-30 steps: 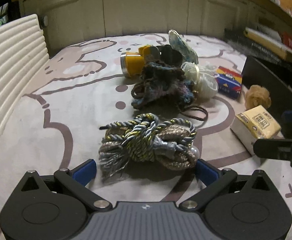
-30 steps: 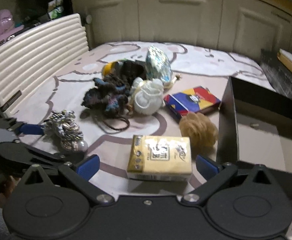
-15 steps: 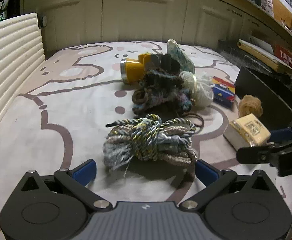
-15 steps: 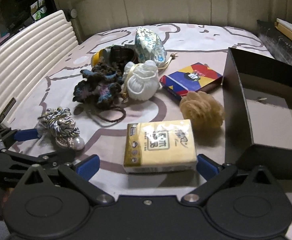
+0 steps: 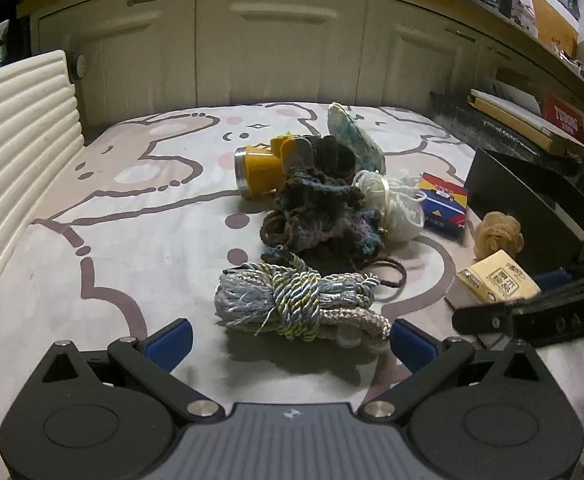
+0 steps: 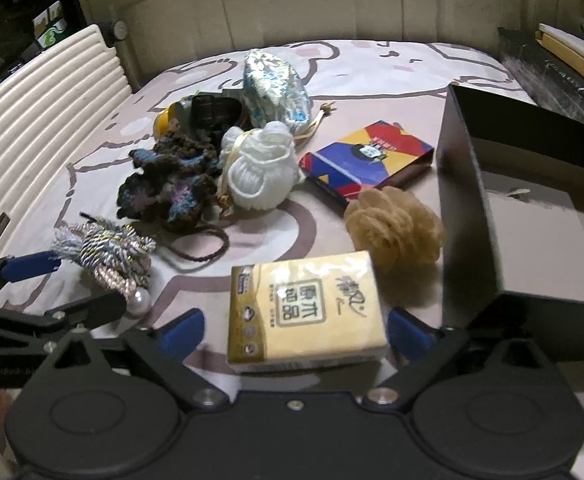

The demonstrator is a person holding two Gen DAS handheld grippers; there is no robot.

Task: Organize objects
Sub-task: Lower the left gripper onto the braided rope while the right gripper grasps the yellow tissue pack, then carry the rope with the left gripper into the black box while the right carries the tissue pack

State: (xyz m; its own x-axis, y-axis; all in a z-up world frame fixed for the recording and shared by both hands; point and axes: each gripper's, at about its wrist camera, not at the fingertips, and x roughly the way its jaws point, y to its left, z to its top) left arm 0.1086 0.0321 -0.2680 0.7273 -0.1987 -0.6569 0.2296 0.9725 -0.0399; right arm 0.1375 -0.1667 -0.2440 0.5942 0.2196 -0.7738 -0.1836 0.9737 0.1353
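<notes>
- The left gripper (image 5: 292,338) is standing with its blue-padded jaws spread wide on either side of a bundle of twisted cord (image 5: 300,306), low in the centre of the left wrist frame; the pads are sitting just beside the bundle's ends, and contact cannot be told.
- That cord bundle is showing grey-blue, yellow and beige strands, a frayed tassel at its left end and a white pearl bead (image 6: 139,301) at its near end.
- The right gripper (image 6: 294,334) is likewise holding its jaws spread, flanking a yellow tissue pack (image 6: 306,310) with printed characters, at lower centre of the right wrist frame.
- Behind it a tan fabric flower (image 6: 396,228) is lying just beside an open black box (image 6: 468,216) at the right edge.
- Mid-frame, a dark crocheted pouch (image 5: 316,216), a white knitted pouch (image 6: 257,178), a shiny blue-patterned pouch (image 6: 273,90), a yellow canister (image 5: 257,172) and a red-and-blue card box (image 6: 368,156) are crowding together.
- Everything is resting on a pale bedsheet (image 5: 131,240) printed with brown cartoon outlines; a ribbed white headboard (image 5: 15,128) is running along the left and cream cabinet doors (image 5: 279,40) are filling the top.
- Only the left wrist view is showing a red Tuborg carton (image 5: 568,120) on the upper-right shelf; only the right wrist view is showing the box's grey interior.
</notes>
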